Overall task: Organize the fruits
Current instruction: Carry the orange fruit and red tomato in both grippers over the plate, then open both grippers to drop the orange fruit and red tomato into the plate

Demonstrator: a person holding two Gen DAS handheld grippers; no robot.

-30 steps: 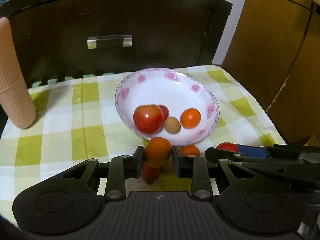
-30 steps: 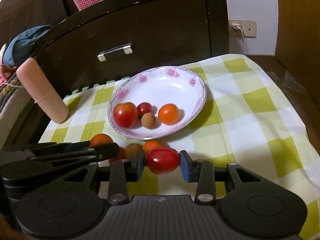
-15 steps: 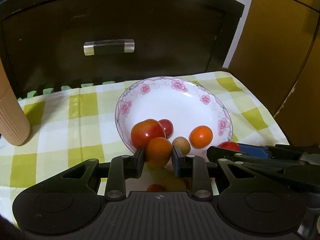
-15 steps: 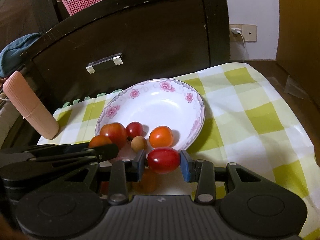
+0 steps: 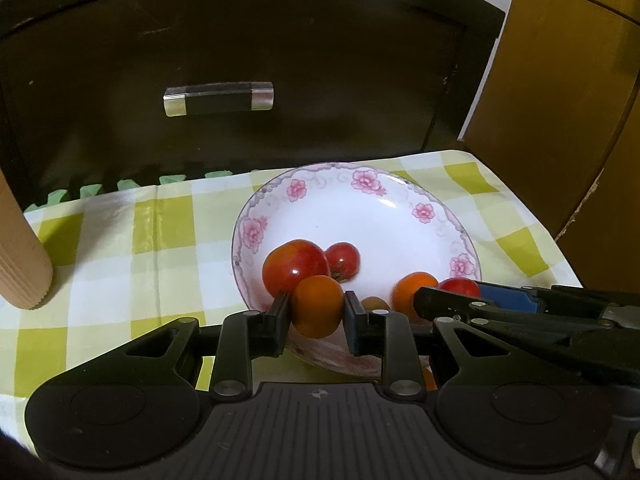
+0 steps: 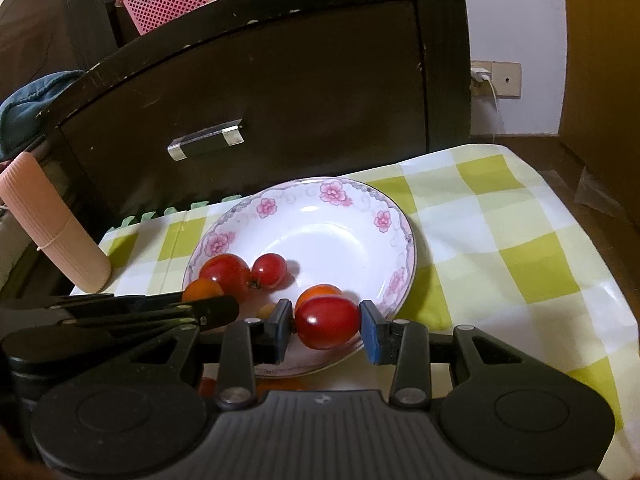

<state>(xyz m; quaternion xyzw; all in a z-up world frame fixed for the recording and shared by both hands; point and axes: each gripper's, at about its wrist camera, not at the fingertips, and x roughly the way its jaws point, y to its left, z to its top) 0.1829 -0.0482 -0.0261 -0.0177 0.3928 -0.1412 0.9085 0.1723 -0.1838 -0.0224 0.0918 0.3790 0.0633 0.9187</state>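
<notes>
The left gripper (image 5: 317, 312) clamps a round, matte orange tomato (image 5: 317, 306) over the glossy floral porcelain bowl's (image 5: 404, 208) near rim. The right gripper (image 6: 326, 326) pinches a smooth, oval red tomato (image 6: 327, 322) there too

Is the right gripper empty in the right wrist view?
No, the right gripper is closed on a red tomato, which it holds over the near rim of the flowered bowl.
</notes>
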